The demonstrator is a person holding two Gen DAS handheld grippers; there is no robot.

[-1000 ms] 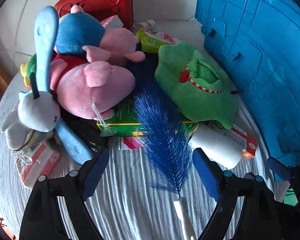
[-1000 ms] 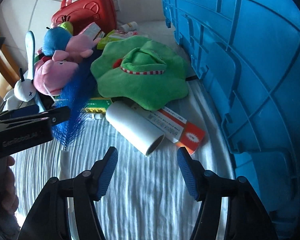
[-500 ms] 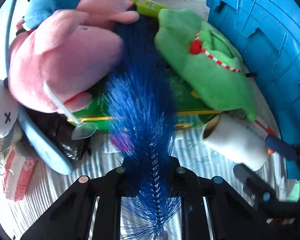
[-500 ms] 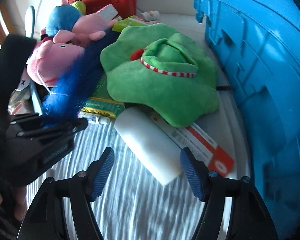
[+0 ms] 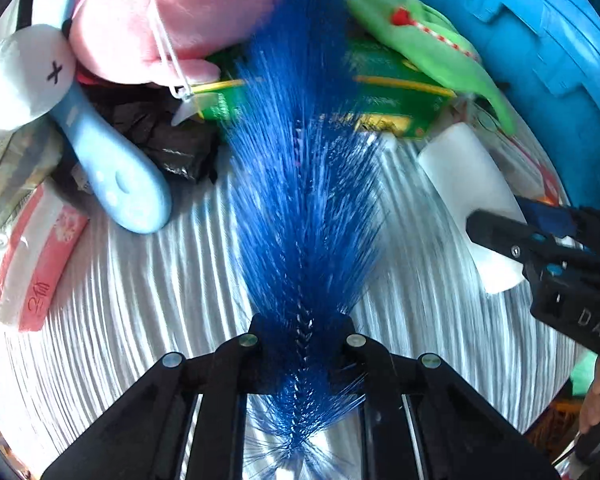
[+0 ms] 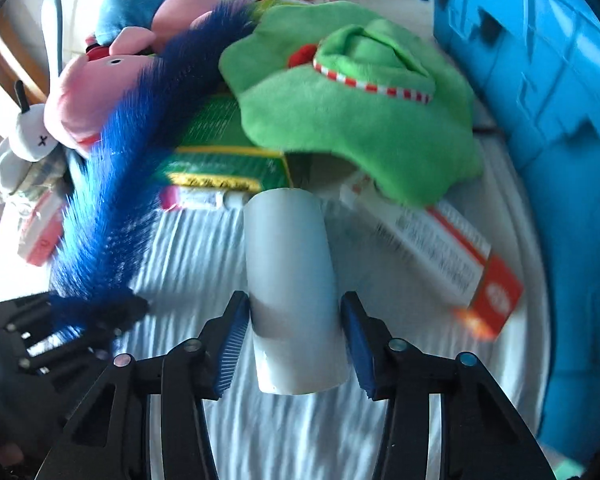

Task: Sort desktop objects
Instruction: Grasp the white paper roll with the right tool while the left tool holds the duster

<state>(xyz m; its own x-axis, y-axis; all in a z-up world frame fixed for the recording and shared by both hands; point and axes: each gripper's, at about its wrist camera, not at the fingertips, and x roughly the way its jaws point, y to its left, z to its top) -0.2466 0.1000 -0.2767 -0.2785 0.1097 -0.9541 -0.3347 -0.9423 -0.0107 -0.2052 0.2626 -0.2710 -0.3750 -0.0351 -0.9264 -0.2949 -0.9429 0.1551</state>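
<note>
A blue crate [image 6: 540, 128] is seen along the right edge of the worktop [image 6: 188, 256], which is covered by a ribbed white cloth. Against it lies a green plush [image 6: 340, 120], with a pink plush [image 6: 96, 96] at the far left, and a green box [image 6: 228, 160] between and beneath them. A red-and-white carton [image 6: 452, 256] is wedged between the crate and the white roll [image 6: 292, 280].

The blue brush [image 5: 304, 200] is clamped near its base by the left gripper [image 5: 304, 344], whose jaws are pressed together on it; its bristles run away over the green box. The roll lies lengthwise between the fingers of the right gripper [image 6: 294, 340]. The jaws have just been closing, and the pads are seen right at its sides; contact cannot be told for certain.

A second ago both grippers were held apart and higher, with the brush lying free ahead of the left one and the roll lying aslant ahead of the right one.

Bare cloth is left in front of and between the grippers; the pile closes off the far side and the crate the right.
</note>
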